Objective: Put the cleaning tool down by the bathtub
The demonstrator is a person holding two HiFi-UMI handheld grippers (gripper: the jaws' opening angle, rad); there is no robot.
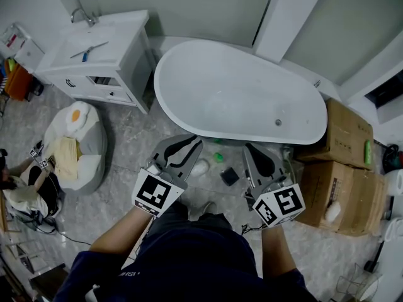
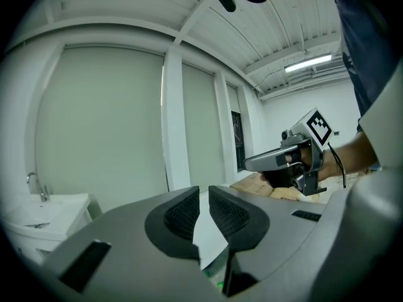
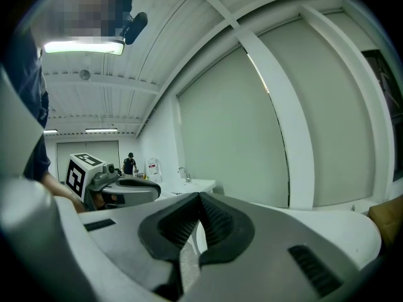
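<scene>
Head view: the smooth white oval tub (image 1: 165,74) is lying ahead. On the grey marbled floor (image 1: 129,140) just beside it, a dark square block (image 1: 230,176), likely the cleaning tool, is resting between the left gripper (image 1: 194,143) and the right gripper (image 1: 253,151).

Left gripper view: its ribbed black pads (image 2: 182,216) are standing narrowly apart, gripping nothing.

Right gripper view: its jaws are meeting, empty.

The put-down seems done. The next move is calling for both grippers to draw clear without nudging the block.

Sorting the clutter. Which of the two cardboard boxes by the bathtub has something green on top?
The brown cardboard box farther from the person: a small green item lies at its right edge. The nearer box holds a white object instead.
</scene>
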